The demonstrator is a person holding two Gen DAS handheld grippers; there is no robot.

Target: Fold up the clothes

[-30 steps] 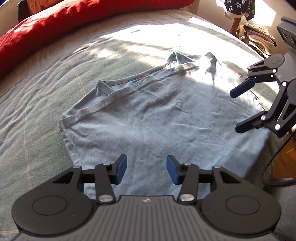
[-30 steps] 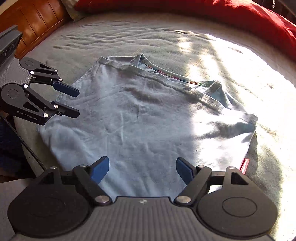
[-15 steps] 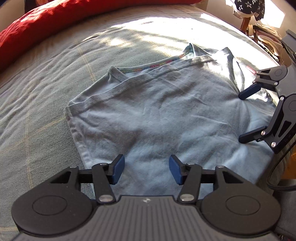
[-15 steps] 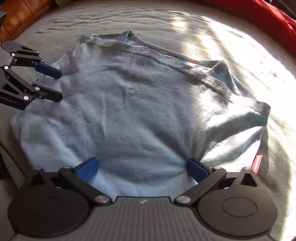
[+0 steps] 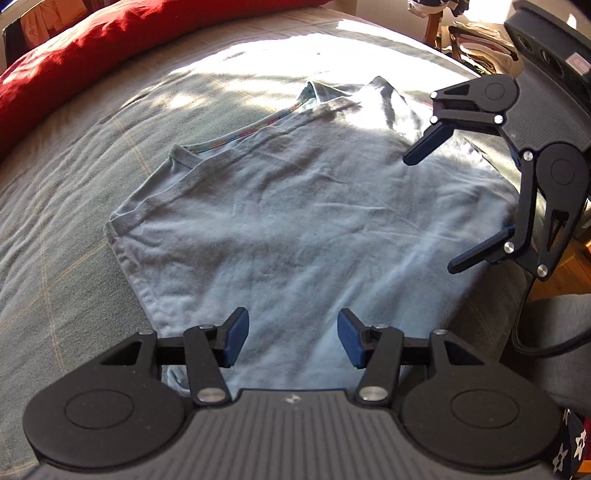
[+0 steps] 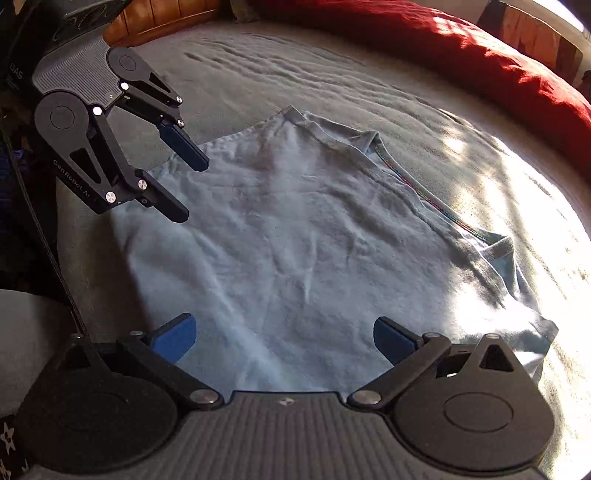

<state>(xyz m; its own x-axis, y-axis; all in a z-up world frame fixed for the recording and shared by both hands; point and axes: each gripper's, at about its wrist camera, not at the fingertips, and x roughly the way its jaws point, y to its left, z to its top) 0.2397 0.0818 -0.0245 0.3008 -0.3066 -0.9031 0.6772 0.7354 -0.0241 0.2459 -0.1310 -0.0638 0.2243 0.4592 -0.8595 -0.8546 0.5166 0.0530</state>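
A light blue T-shirt (image 5: 295, 221) lies flat on the bed, folded, its rainbow-stitched neckline (image 5: 243, 133) towards the far side. In the right wrist view the same T-shirt (image 6: 295, 251) fills the middle. My left gripper (image 5: 293, 338) hangs open over the shirt's near edge, nothing between its blue pads. The right gripper (image 5: 432, 206) shows at the right of that view, open above the shirt's right side. From its own camera my right gripper (image 6: 284, 338) is open over the near hem. The left gripper (image 6: 192, 188) stands open at the shirt's left corner.
A grey-green bedspread (image 5: 74, 192) covers the bed. A red duvet (image 5: 110, 40) runs along the far side. Clothes lie piled on a chair (image 5: 476, 40) beyond the bed's right corner. A wooden bed frame (image 6: 162, 14) is at the far left.
Both grippers have lifted and drawn back from the shirt, which looks smaller in both views. The right gripper's fingers no longer press the near hem. Both stay open.
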